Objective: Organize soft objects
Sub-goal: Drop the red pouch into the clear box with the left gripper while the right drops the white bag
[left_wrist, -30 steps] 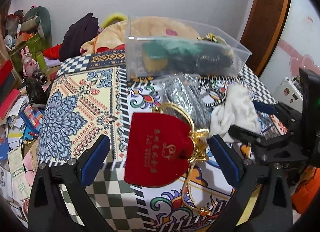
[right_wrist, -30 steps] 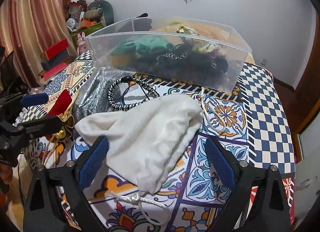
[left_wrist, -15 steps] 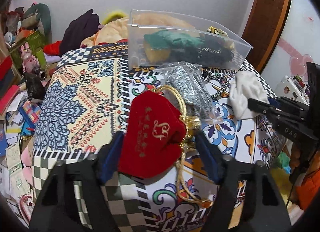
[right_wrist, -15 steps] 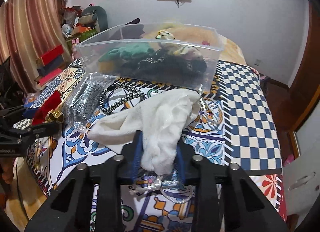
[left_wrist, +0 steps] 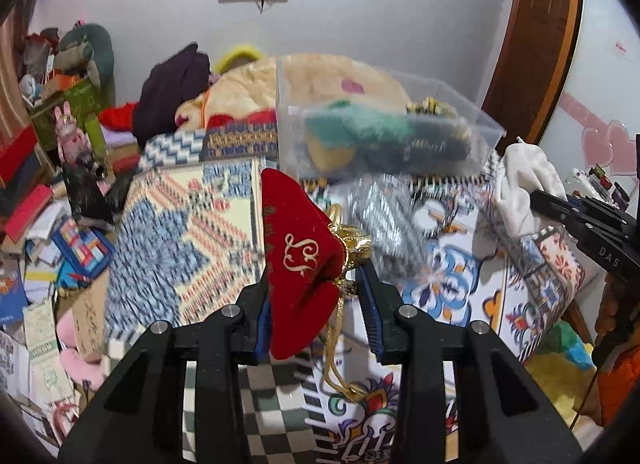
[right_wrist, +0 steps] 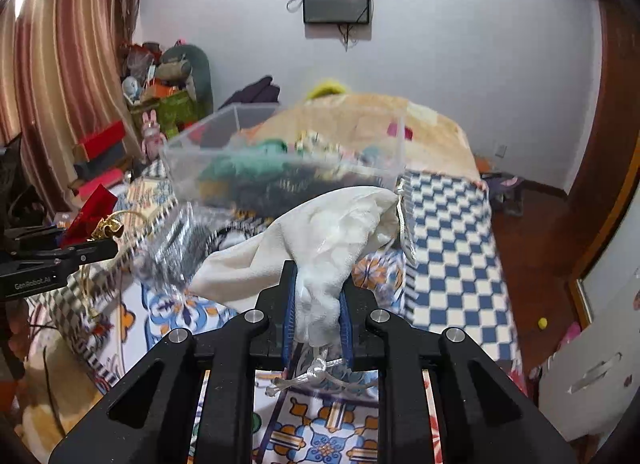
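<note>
Your left gripper [left_wrist: 318,308]: clamped on red velvet drawstring pouch [left_wrist: 298,260], lifted. Your right gripper [right_wrist: 318,314]: clamped on white cloth drawstring bag [right_wrist: 320,232]. Beyond: silver glitter packet [left_wrist: 384,212] on patterned tablecloth [left_wrist: 180,232], then clear plastic bin [right_wrist: 280,160] holding green plush.

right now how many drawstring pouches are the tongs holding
2. The red pouch is pinched in the left tongs; the white pouch is pinched in the right tongs. Others may be hidden in the bin.
</note>
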`<state>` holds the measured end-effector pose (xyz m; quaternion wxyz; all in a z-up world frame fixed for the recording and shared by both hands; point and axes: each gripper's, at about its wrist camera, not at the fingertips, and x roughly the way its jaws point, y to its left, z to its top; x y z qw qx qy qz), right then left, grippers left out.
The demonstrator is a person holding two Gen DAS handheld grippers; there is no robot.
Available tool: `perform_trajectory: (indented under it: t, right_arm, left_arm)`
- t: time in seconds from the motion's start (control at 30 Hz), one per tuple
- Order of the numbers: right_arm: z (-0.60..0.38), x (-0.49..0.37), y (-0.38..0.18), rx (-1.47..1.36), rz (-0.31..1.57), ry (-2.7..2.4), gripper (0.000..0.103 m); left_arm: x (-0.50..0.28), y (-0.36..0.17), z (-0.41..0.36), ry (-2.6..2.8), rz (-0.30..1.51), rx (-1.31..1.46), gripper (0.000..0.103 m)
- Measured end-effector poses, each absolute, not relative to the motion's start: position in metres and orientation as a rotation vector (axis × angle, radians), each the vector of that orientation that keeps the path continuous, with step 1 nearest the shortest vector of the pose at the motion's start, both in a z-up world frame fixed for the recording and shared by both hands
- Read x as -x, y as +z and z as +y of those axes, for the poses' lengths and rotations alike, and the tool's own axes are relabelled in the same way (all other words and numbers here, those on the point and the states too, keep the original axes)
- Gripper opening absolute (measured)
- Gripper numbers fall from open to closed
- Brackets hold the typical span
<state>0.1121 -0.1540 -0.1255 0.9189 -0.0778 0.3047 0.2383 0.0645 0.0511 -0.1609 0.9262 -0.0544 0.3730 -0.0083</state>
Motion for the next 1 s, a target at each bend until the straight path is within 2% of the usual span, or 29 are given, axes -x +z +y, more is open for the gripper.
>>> perform_trajectory:
  t: [0.53,1.0]
  right_arm:
    - [-0.131,-0.130,-0.070,0.145,0.424,0.516,0.017]
    - [-0.099,-0.168,-0.069,0.135,0.417,0.523,0.017]
  left_arm:
    - [-0.108,-0.084,0.053,-0.015,0.555,0.085,0.038]
    - [-0.165,-0.074,0.047,-0.017,0.548,0.088,0.038]
